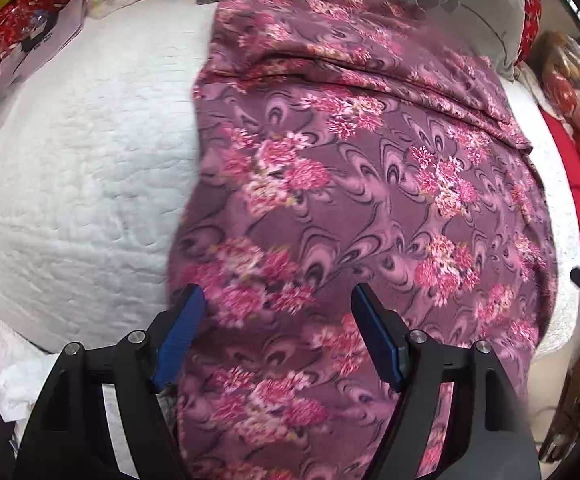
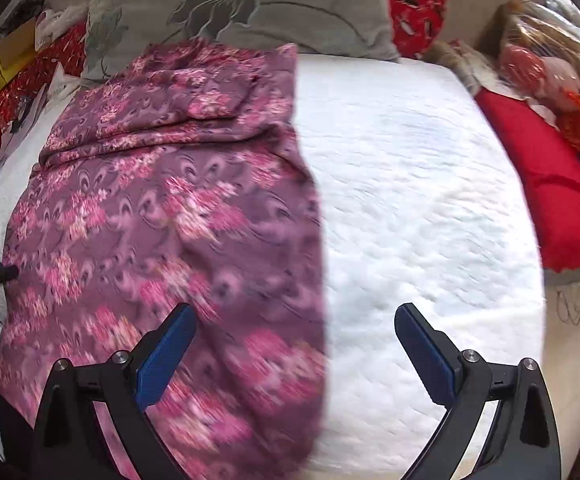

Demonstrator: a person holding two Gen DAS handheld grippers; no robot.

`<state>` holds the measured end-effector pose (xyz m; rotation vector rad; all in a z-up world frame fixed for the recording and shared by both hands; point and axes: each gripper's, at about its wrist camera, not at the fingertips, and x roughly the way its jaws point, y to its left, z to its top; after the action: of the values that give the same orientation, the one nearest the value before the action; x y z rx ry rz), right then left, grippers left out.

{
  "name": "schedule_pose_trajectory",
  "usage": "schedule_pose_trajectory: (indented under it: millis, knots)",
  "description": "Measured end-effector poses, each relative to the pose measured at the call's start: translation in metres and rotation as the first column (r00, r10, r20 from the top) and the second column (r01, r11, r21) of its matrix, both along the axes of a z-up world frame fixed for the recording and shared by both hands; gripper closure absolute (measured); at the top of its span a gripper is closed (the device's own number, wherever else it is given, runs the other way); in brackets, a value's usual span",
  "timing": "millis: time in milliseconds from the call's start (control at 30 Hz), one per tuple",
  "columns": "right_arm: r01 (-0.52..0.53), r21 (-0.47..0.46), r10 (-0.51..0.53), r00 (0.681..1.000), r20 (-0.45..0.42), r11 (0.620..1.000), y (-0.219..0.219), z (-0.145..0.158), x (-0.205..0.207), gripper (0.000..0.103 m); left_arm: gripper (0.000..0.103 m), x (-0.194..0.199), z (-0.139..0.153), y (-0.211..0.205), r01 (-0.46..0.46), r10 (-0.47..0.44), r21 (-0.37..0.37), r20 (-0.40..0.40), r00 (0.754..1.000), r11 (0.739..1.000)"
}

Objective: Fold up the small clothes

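A purple floral garment [image 1: 350,200] lies spread lengthwise on a white quilted bed cover [image 1: 81,184], its far end rumpled against a grey flowered pillow [image 2: 249,8]. The left tool [image 1: 277,300] hangs over the garment's near end with its blue pads spread apart and nothing pinched between them. The right tool [image 2: 294,320] straddles the garment's right edge, fingers spread wide and empty, one pad over the cloth, the other over bare cover. A red cushion [image 2: 546,184] lies at the bed's right side.
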<state>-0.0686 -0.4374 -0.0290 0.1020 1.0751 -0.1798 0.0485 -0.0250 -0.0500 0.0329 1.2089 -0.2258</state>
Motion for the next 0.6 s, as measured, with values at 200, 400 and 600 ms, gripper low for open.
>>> schedule_pose_trajectory:
  millis: [200,400,600]
  knots:
    - [0.01,0.159,-0.009,1.0,-0.008,0.987,-0.014,-0.021,-0.058,0.004,0.027,-0.027,-0.008,0.065,-0.05,0.02,-0.2,-0.149,0.989,0.978]
    - [0.092,0.411,-0.084,0.996,-0.037,0.907,-0.026,-0.073,-0.106,0.004,0.027,-0.063,-0.03,0.105,-0.094,-0.009,-0.325,-0.301,0.953,0.941]
    - [0.126,0.597,-0.118,0.992,-0.054,0.793,-0.03,-0.112,-0.116,0.003,0.027,-0.078,-0.046,0.094,-0.086,-0.053,-0.345,-0.372,0.927,0.935]
